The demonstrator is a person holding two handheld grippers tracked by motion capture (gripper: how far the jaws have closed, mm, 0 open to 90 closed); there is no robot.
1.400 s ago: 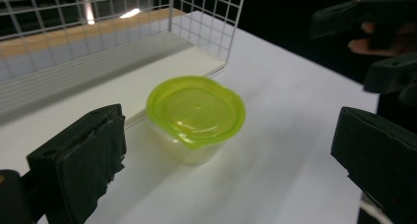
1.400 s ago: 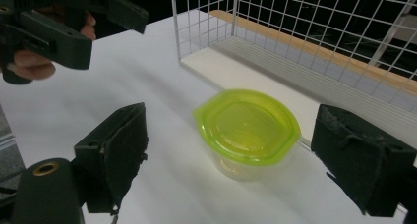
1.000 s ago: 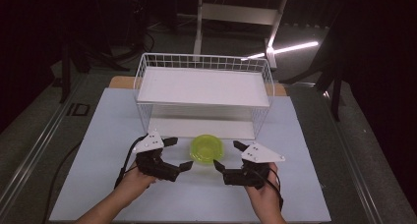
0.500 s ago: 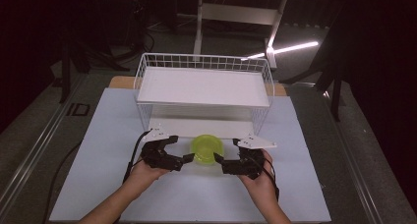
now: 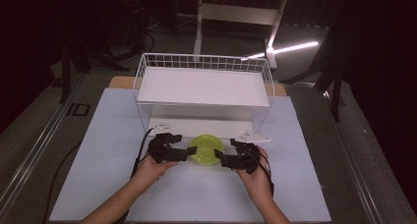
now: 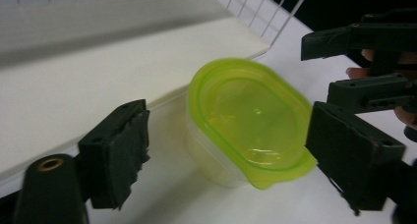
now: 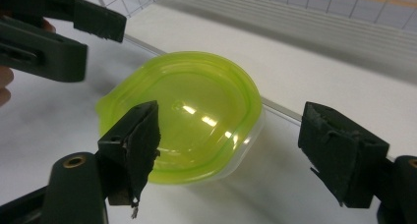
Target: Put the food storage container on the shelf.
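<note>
lidded container (image 5: 207, 149) upright, tab toward 7 o'clock, long axis unclear; left gripper (image 5: 186, 153) and right gripper (image 5: 221, 160) flanking at 9 and 3, jaws just closing, still unclenched.

Container (image 5: 207, 149) contents unreadable through green lid (image 6: 248, 118). Far rim blurred in left gripper view. Wire basket (image 7: 314, 8) cut off by top edge in both gripper views.

A table (image 5: 103, 184) with a pale, white-looking top is carrying everything. A white wire basket (image 5: 204, 94) with a flat white shelf board in it is standing toward the far side. Just in front of it, a small clear container with a yellow-green lid (image 5: 207, 149) is sitting directly on the tabletop, near the basket's lower board.
</note>
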